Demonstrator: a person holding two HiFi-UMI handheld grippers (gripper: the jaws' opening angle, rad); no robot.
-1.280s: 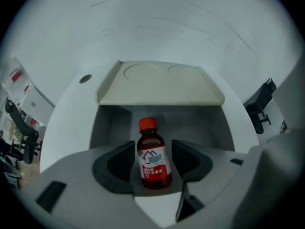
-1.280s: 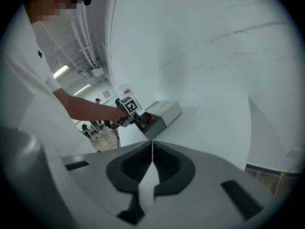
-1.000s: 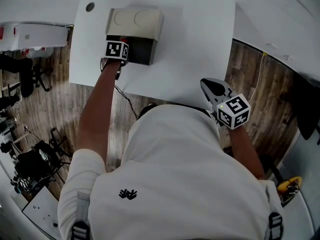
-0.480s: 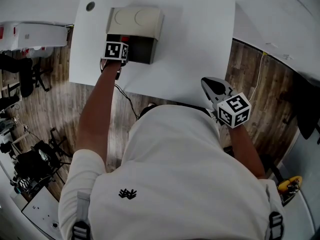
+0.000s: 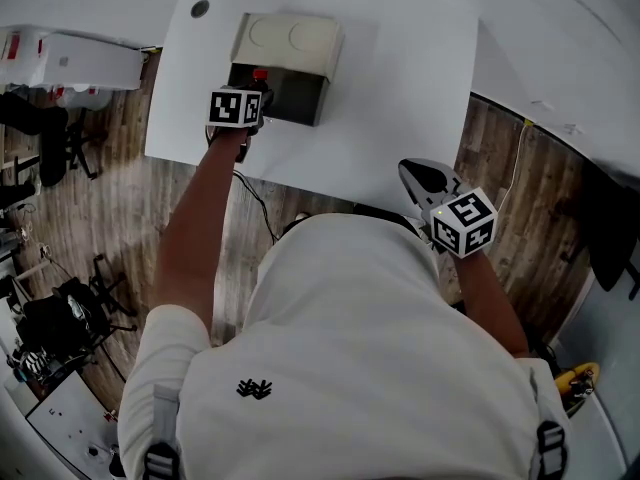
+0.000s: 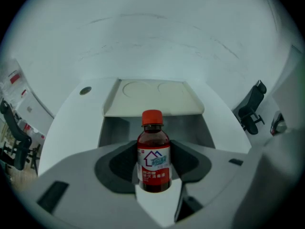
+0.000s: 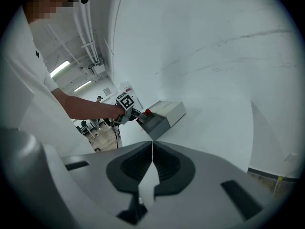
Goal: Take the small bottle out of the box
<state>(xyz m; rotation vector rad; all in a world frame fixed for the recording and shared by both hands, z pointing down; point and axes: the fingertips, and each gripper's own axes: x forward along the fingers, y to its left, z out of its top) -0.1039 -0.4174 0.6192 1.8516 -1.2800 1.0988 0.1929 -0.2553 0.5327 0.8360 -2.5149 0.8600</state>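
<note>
Head view: left gripper (image 5: 256,98) stood at the open front of a beige, round-cornered box (image 5: 290,40) on a white table (image 5: 400,88); left gripper view: jaws were clamped on the small bottle (image 6: 153,159), glossy, dark, red-capped, at the box's mouth; best drawn out level, upright; right gripper view: right gripper (image 7: 151,168) was closed, empty.

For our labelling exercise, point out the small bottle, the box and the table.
small bottle (image 6: 153,159): left gripper view, its label.
box (image 5: 290,38): head view, its pale top.
table (image 5: 400,88): head view, bare top.
</note>
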